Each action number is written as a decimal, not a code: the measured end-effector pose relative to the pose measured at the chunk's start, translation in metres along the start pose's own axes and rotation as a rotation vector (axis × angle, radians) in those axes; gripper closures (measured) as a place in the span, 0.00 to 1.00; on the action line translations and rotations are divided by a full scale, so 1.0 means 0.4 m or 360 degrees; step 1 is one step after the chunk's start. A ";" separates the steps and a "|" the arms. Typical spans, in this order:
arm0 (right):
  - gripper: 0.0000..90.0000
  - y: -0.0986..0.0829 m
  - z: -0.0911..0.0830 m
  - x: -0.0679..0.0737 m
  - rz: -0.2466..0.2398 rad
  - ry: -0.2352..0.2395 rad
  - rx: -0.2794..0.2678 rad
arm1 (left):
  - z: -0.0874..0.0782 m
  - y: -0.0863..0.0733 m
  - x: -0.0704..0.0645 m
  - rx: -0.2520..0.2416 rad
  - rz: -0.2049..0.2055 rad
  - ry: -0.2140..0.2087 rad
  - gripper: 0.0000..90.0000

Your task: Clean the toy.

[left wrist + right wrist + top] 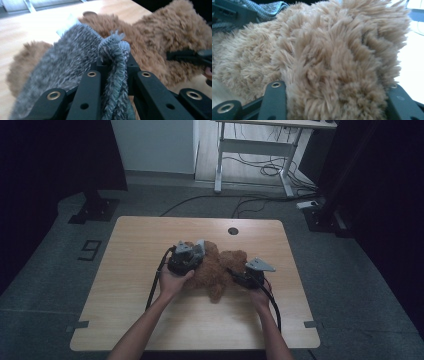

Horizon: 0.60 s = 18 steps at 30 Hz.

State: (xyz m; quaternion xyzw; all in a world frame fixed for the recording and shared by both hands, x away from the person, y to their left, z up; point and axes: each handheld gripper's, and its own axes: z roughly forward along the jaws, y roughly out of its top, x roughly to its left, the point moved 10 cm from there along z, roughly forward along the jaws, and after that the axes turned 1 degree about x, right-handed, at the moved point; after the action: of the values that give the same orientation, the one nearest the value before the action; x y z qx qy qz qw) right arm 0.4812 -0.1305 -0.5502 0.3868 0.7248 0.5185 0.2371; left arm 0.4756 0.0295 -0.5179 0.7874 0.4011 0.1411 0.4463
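we saw a fluffy brown teddy bear lying mid-table, a grey knitted cloth draped over it.

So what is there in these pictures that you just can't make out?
- Right gripper view: brown fur of the plush toy covers the jaw tips, so how firmly they pinch is unclear.
- Left gripper view: the grey knitted cloth hides part of the toy; whether it is a sweater or scarf is unclear.
- High view: too dim and small to show the toy's face.
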 end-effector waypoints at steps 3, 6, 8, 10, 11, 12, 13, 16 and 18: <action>0.51 -0.017 -0.004 -0.001 0.0022 0.0025 0.0023 | -0.005 -0.026 -0.020 -0.0011 -0.0001 -0.0035 0.89; 0.49 -0.040 -0.016 0.004 0.0061 0.0066 0.0058 | -0.015 -0.048 -0.038 -0.0035 -0.0008 -0.0065 0.90; 0.47 -0.050 -0.027 0.009 0.0079 0.0097 0.0089 | -0.025 -0.067 -0.051 -0.0061 -0.0006 -0.0071 0.90; 0.47 -0.059 -0.042 0.018 0.0073 0.0124 0.0140 | -0.034 -0.084 -0.063 -0.0080 0.0000 -0.0070 0.90; 0.47 -0.062 -0.046 0.022 0.0067 0.0127 0.0155 | -0.040 -0.093 -0.069 -0.0088 0.0002 -0.0070 0.90; 0.47 -0.067 -0.053 0.027 0.0056 0.0129 0.0167 | -0.043 -0.098 -0.073 -0.0087 0.0006 -0.0071 0.90; 0.47 -0.072 -0.057 0.031 0.0056 0.0131 0.0175 | -0.048 -0.104 -0.077 -0.0087 0.0009 -0.0072 0.90; 0.49 -0.088 -0.072 0.042 0.0059 0.0141 0.0169 | -0.064 -0.107 -0.092 -0.0072 0.0017 -0.0081 0.90; 0.50 -0.096 -0.079 0.048 0.0059 0.0140 0.0149 | -0.076 -0.094 -0.103 -0.0066 0.0039 -0.0082 0.90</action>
State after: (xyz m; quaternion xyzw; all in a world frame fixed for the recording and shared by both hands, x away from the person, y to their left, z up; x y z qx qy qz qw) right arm 0.4343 -0.1392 -0.5739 0.3876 0.7508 0.5047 0.1770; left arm 0.4128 0.0268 -0.5257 0.7863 0.3768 0.1344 0.4709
